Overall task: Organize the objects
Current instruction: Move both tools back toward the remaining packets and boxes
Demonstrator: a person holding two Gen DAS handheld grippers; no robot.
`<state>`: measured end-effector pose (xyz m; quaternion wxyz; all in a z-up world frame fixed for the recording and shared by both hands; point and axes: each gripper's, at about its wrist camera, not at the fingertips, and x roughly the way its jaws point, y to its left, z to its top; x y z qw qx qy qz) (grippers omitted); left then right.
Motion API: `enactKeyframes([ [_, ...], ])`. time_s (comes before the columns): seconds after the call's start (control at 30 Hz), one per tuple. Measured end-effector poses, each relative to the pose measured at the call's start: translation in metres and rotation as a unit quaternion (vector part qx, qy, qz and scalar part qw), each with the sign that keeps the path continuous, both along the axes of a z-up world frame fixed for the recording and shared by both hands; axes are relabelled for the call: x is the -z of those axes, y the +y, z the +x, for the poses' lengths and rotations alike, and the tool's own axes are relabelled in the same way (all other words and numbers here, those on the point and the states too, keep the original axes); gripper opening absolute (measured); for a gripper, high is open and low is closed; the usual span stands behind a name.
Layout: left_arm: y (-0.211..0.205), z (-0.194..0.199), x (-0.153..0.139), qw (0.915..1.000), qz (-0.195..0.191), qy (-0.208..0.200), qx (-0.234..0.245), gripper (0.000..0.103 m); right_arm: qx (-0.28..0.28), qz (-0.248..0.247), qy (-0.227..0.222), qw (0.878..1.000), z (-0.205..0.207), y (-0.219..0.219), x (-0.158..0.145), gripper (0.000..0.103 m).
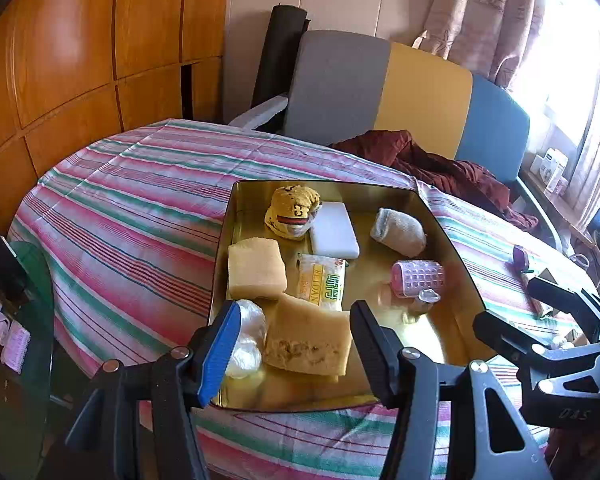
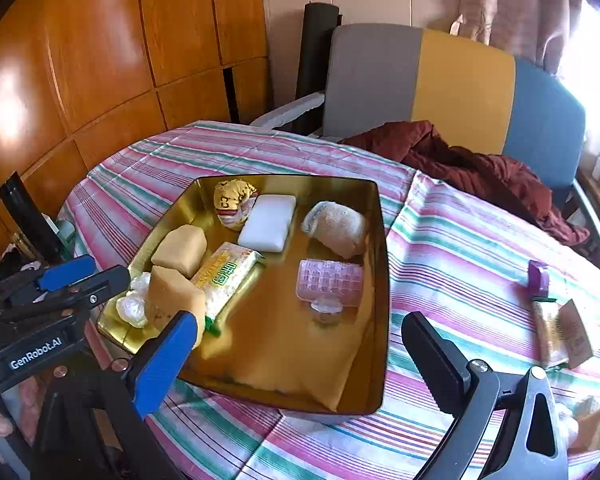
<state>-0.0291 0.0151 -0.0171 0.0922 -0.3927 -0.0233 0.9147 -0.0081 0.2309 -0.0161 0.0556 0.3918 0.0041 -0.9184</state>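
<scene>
Inside, gold tray crowded with sponges, packets, socks.

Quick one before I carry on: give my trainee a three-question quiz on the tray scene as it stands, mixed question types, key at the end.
1. True or false: both the left gripper and the right gripper are open and hold nothing.
2. Multiple choice: in the gold tray, what lies directly beside the white block, toward the tray's far left corner?
A. the pink studded case
B. the yellow patterned bundle
C. the rolled beige sock
3. Fill in: outside the tray, on the striped tablecloth to its right, a purple item and some small ____ lie waiting.

Key: 1 true; 2 B; 3 packets
</scene>
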Motion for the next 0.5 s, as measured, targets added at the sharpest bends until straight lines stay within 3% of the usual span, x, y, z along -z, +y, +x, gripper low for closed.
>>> enactKeyframes([
  [0.5, 0.018, 0.015, -0.007, 0.9995, -0.020, 0.007, 0.024, 0.057, 0.050, 0.009, 0.009, 0.999, 0.036, 0.040, -0.008, 0.103],
])
